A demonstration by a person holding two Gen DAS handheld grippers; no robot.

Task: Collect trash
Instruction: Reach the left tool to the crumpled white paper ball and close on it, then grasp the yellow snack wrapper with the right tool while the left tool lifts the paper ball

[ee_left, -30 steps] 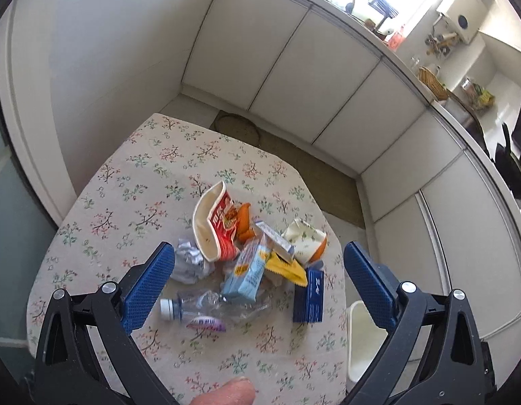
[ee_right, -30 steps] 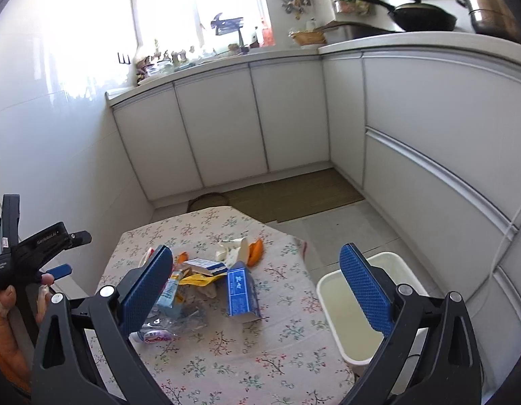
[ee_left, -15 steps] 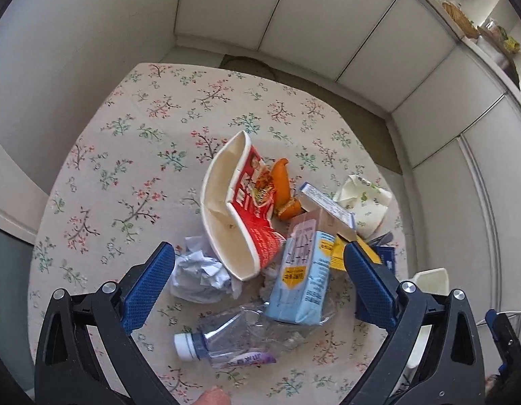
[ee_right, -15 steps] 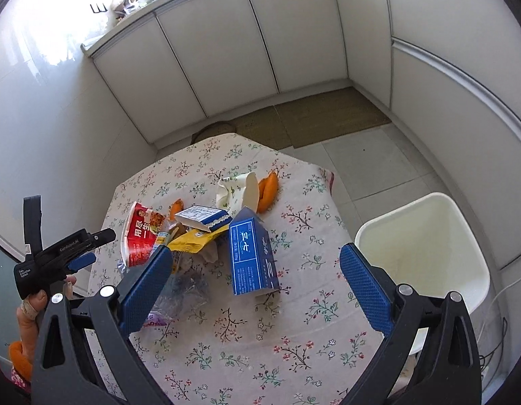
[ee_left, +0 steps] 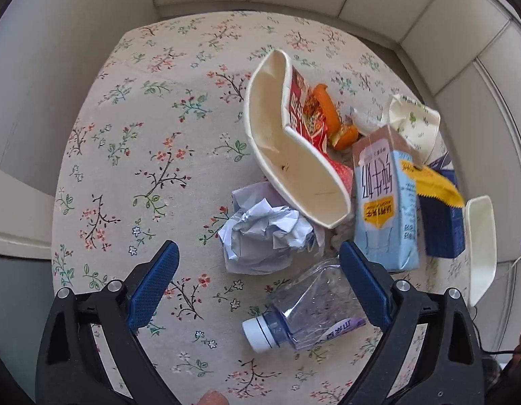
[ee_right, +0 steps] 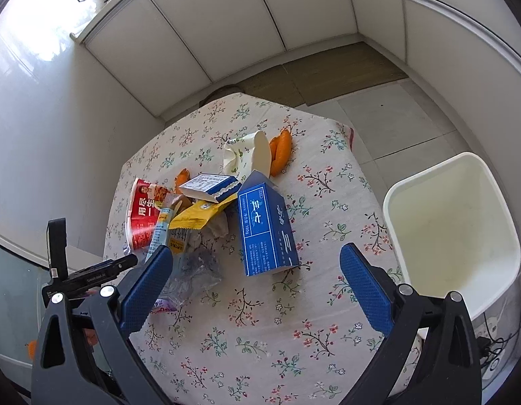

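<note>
The left gripper (ee_left: 258,290) hangs above the near side of the table (ee_left: 132,155), tilted down at the heap of trash, its two blue pads spread wide with nothing between them. Below it lie a ball of crumpled paper (ee_left: 264,233) and a squashed clear bottle (ee_left: 307,310), which lies on its side with its white cap pointing left and toward the camera. Behind the paper, a flattened red noodle cup (ee_left: 294,141) runs lengthwise away from the gripper, its pale inside facing left. A light blue carton (ee_left: 385,202) lies just right of it, its folded top pointing away. The right gripper (ee_right: 255,288) hovers over the table too, angled down, its jaws likewise wide apart and holding nothing. Ahead of it a dark blue carton (ee_right: 265,233) lies flat, its long side running away from the camera with the peaked end farthest. Orange scraps (ee_right: 280,150), possibly peel, lie beyond it. A white bin (ee_right: 453,233) stands beside the table on the right.
</note>
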